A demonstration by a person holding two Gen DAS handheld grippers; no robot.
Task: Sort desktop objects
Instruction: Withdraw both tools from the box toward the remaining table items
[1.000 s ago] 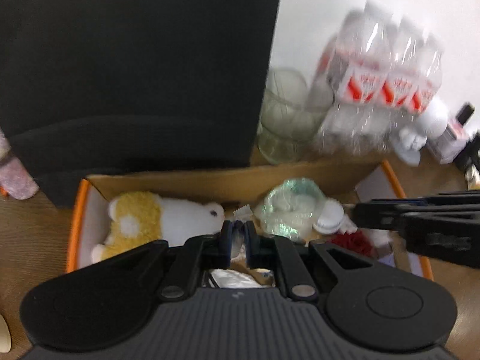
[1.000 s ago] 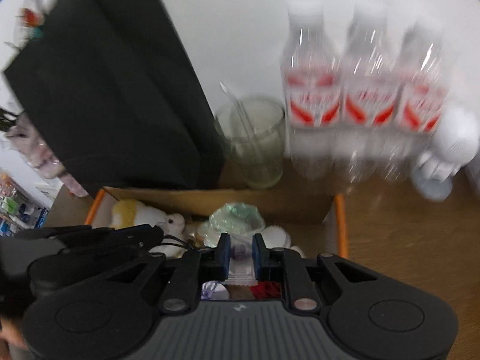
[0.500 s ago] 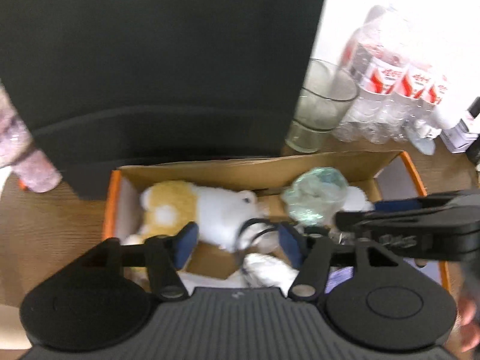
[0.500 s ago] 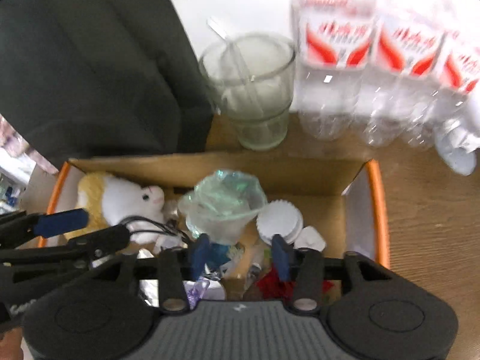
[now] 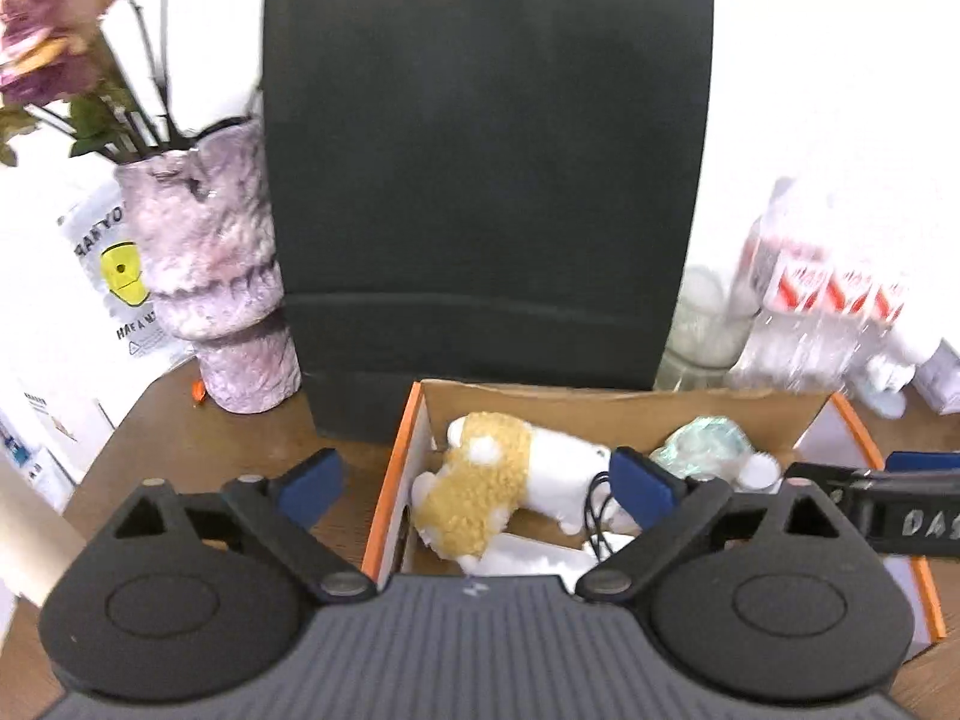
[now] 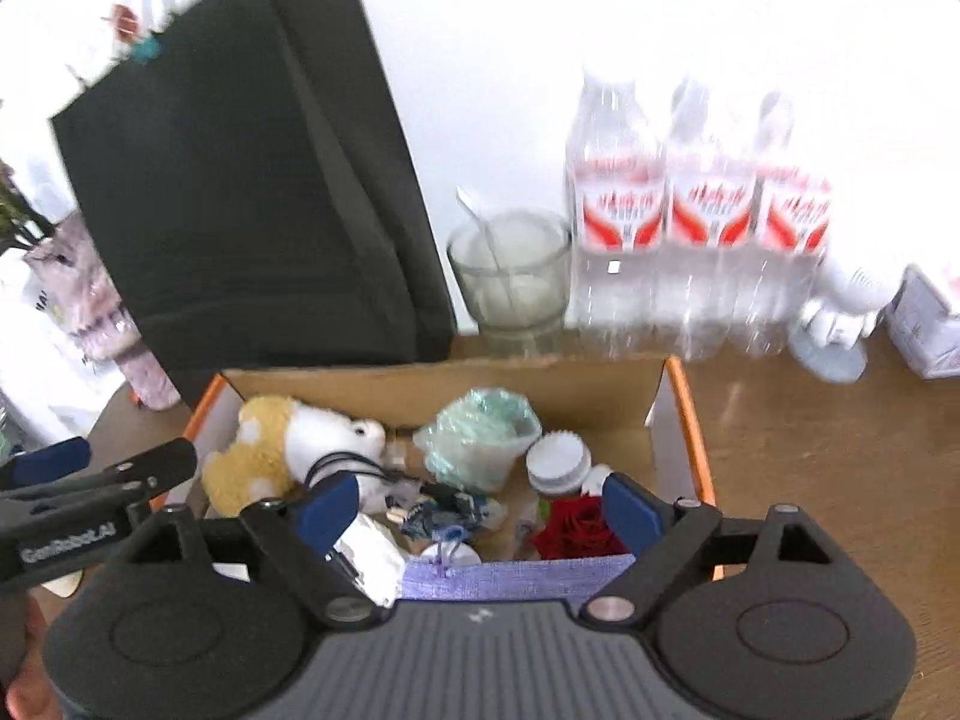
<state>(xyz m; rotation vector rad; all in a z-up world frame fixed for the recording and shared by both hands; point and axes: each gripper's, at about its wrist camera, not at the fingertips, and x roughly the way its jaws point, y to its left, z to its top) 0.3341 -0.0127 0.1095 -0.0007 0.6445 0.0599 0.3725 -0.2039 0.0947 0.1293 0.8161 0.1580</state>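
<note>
1. Both of my grippers have just been opening, from pinched together a second ago to wide now, with nothing clamped in either; both views have also drawn back from the box.
2. My left gripper [image 5: 477,483] has its jaws far apart, one blue pad over the wooden table [image 5: 198,450], the other above the cardboard box [image 5: 390,480].
3. My right gripper [image 6: 477,507] is likewise spread wide above the box's near side, pads pressing on nothing.
4. Inside the box I see the plush toy [image 6: 282,450] lying at the left, a black cable [image 6: 342,462] looped by it, a crumpled green plastic bag [image 6: 480,438] in the middle, a white-lidded jar [image 6: 558,462], a red rose [image 6: 579,531] and a purple cloth [image 6: 516,579] at the near edge.
5. Behind the box stand a black paper bag [image 5: 486,180], a glass [image 6: 510,276] and three water bottles [image 6: 702,228]; a pink vase [image 5: 216,276] stands left of the bag.
</note>
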